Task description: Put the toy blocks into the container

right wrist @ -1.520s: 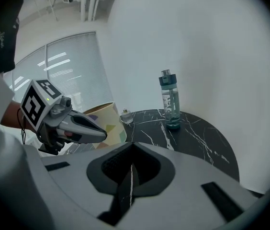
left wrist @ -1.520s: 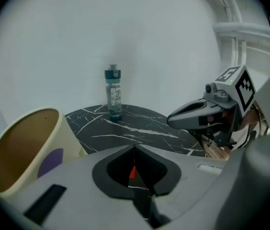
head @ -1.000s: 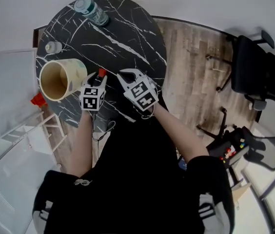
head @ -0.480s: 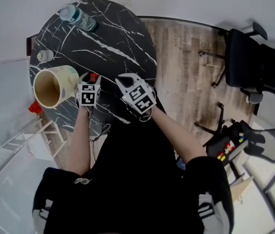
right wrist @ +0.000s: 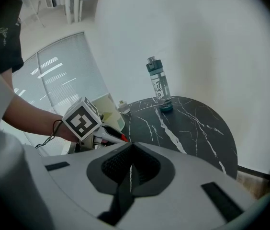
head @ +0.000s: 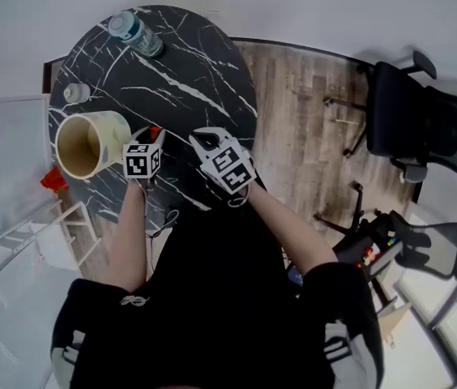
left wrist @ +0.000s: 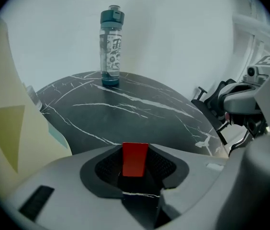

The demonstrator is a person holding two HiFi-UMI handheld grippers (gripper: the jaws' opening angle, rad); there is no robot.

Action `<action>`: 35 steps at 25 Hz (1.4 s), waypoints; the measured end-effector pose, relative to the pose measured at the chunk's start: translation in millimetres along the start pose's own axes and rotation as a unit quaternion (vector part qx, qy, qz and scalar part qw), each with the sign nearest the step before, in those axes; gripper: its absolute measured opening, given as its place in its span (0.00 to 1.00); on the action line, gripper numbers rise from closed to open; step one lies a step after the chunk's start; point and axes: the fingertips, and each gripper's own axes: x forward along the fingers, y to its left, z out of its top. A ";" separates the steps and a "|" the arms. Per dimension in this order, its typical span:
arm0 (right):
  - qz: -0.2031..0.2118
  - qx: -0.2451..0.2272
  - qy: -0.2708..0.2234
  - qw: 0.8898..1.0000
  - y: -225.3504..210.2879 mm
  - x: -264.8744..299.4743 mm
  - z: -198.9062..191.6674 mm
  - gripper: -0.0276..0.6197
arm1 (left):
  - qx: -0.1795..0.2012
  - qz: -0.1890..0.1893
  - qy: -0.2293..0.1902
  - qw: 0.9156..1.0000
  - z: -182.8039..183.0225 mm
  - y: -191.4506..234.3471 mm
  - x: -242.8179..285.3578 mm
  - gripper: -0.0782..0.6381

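Note:
A red block (left wrist: 135, 159) stands upright between the jaws of my left gripper (left wrist: 135, 166); the jaws are closing and the pads press on it. In the head view the left gripper (head: 153, 134) hovers just right of the cream, open-topped container (head: 120, 126) on the black marble table (head: 196, 79), with the red block (head: 155, 130) at its tip. The container's wall (left wrist: 5, 128) fills the left of the left gripper view. My right gripper (head: 205, 138) hangs close beside the left one, shut and empty (right wrist: 130, 169).
A teal-capped water bottle (head: 135, 33) stands at the table's far edge, and a small jar (head: 76, 93) sits behind the container. A red object (head: 53, 179) lies below the table's left edge. Black office chairs (head: 415, 124) stand on the wood floor at the right.
The head view has shifted slightly. Both grippers keep nearly the same place beside the container, and the red block stays in the left jaws.

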 end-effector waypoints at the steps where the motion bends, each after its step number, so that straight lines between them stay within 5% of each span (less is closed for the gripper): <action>1: 0.001 -0.002 0.000 1.000 1.3 0.1 1.4 0.04 | 0.001 0.001 -0.006 1.000 2.7 -0.8 -2.8 0.31; 11: -0.016 0.003 -0.035 0.999 0.7 -4.6 35.2 0.04 | 0.006 0.001 -0.099 0.995 56.0 -19.8 -41.4 0.31; 26: -0.062 -0.055 -0.133 0.988 -2.1 -24.1 135.6 0.04 | -0.004 0.015 -0.250 0.968 148.3 -23.5 -128.9 0.31; 35: -0.016 -0.098 -0.154 0.983 36.1 -7.4 181.2 0.04 | -0.033 0.066 -0.298 0.952 155.0 4.2 -185.7 0.31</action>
